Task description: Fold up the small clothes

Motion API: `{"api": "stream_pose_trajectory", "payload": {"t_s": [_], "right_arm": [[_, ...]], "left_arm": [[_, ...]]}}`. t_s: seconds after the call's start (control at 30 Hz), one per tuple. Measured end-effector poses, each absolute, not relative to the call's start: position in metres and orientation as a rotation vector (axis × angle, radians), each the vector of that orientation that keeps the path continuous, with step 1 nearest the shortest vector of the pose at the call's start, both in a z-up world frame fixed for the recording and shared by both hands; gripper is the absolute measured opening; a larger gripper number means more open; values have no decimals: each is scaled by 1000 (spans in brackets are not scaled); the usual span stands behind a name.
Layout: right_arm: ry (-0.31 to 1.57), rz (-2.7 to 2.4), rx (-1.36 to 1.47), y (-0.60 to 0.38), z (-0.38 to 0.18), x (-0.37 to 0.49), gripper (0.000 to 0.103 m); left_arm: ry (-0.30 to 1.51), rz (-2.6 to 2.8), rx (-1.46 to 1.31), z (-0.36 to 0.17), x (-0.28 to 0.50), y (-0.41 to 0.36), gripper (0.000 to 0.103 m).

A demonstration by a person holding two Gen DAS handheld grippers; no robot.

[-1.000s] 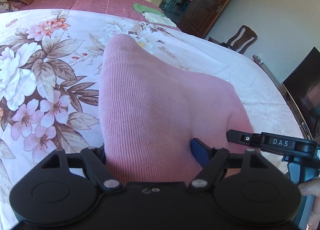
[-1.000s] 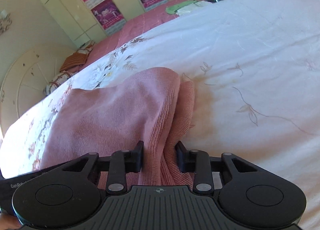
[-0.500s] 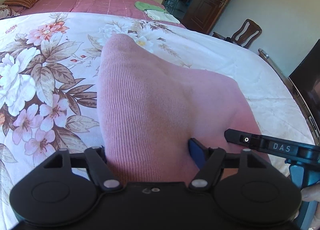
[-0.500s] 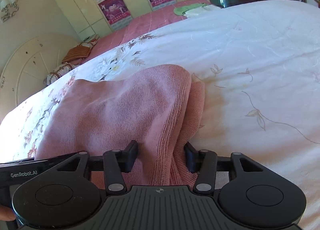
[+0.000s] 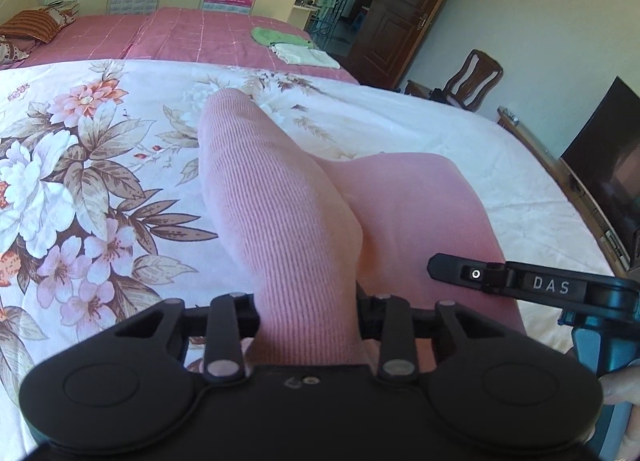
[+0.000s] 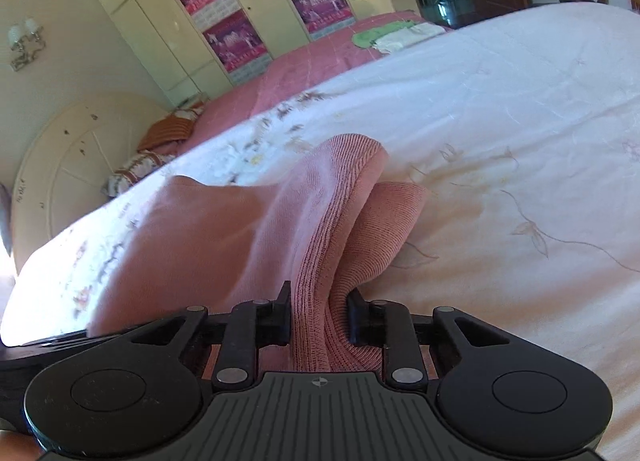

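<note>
Stretching lengthwise away from both cameras across the floral white bedspread (image 5: 100, 165), a pink ribbed knit garment (image 5: 280, 213) was pinched at its near edge by the left gripper (image 5: 307, 313) and the right gripper (image 6: 319, 317).

Pink garment (image 5: 288, 221): ribbed knit cloth, matt. Bedspread (image 5: 80, 165): smooth printed fabric. Left tool (image 5: 308, 313): matt black plastic.

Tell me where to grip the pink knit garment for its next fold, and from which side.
Grip the pink knit garment at its near edge, one gripper at each end, coming in low from the near side of the bed. That edge is bunched into thick ridges that rise off the quilt, so fingers fit around them. The left gripper and right gripper are already shut there.
</note>
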State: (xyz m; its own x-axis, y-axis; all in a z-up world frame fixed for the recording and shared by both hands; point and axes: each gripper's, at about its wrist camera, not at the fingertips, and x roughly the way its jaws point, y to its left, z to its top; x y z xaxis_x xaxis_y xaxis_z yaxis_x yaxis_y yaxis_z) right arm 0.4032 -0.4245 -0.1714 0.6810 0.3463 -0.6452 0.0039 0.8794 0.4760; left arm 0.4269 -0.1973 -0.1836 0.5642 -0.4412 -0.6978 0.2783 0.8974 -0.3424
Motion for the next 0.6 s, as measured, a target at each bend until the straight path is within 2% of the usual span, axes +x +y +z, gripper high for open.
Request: {"api": "stream_pose_trajectory", "payload": {"t_s": [0.3, 0.6], "right_arm": [[766, 309, 525, -381, -131, 399, 24], [768, 470, 483, -241, -102, 399, 24]], "left_arm": [[816, -440, -242, -146, 410, -157, 32], [773, -334, -225, -116, 380, -13, 31]]}}
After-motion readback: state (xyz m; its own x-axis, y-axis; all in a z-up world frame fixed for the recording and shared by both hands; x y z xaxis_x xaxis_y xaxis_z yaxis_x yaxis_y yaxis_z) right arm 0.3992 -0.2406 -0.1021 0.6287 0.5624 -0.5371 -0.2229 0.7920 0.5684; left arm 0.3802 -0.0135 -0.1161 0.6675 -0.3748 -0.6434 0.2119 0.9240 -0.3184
